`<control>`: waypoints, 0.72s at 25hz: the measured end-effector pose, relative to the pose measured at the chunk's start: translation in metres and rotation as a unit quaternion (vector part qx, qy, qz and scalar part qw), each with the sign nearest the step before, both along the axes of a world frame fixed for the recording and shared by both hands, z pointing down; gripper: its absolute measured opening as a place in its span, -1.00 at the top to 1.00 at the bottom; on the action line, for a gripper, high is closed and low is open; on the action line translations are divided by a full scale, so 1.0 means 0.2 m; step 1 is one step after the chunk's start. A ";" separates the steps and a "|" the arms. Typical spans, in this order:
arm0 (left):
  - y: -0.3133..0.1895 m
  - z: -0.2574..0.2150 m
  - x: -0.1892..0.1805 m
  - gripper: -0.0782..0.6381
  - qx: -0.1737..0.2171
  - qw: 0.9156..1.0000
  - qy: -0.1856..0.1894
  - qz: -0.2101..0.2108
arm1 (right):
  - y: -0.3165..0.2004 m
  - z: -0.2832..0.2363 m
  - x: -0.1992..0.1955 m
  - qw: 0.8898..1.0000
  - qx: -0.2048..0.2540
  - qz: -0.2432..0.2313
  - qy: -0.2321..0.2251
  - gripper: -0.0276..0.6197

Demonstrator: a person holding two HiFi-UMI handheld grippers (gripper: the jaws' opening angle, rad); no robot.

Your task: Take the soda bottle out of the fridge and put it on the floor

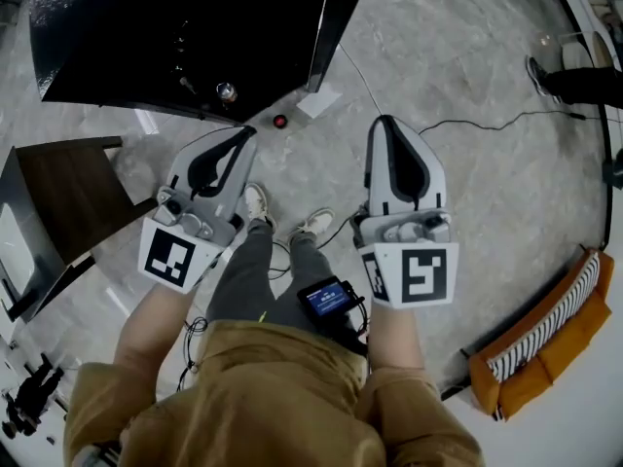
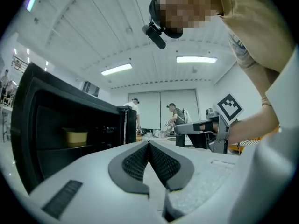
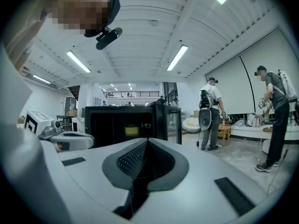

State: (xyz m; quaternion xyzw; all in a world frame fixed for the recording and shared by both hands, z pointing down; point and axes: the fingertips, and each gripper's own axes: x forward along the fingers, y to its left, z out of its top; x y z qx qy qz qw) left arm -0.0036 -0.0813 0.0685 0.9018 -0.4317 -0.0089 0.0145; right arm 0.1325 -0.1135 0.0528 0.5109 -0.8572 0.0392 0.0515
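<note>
The black fridge (image 1: 175, 37) stands ahead of me with its door (image 1: 336, 27) swung open. Through the opening the right gripper view shows a yellow container (image 3: 131, 129) on a shelf. No soda bottle is clearly recognisable. A small red round thing (image 1: 280, 121) sits on the floor just in front of the fridge, and a silvery round thing (image 1: 226, 91) lies at the fridge's front edge. My left gripper (image 1: 243, 132) and right gripper (image 1: 386, 122) are held side by side above the floor, both pointing at the fridge. Both are shut and hold nothing.
A dark wooden table (image 1: 68, 193) stands to the left and an orange striped cushion (image 1: 545, 334) lies at the right. A white sheet (image 1: 318, 102) and a thin cable (image 1: 487, 120) lie on the marble floor. Two people (image 3: 212, 113) stand further back in the room.
</note>
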 end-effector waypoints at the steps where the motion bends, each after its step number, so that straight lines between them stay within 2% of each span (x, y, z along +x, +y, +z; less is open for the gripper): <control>1: 0.00 -0.06 -0.01 0.78 0.005 1.000 -0.002 -0.006 | 0.00 -0.05 0.01 1.000 0.006 0.000 -0.001 0.91; 6: 0.03 -0.37 -0.12 0.78 0.035 0.998 -0.026 -0.035 | 0.01 -0.31 0.08 1.000 0.026 0.008 -0.013 0.91; 18: 0.19 -0.81 -0.27 0.78 0.071 0.995 -0.018 -0.073 | 0.18 -0.73 0.17 0.997 0.074 -0.006 0.003 0.91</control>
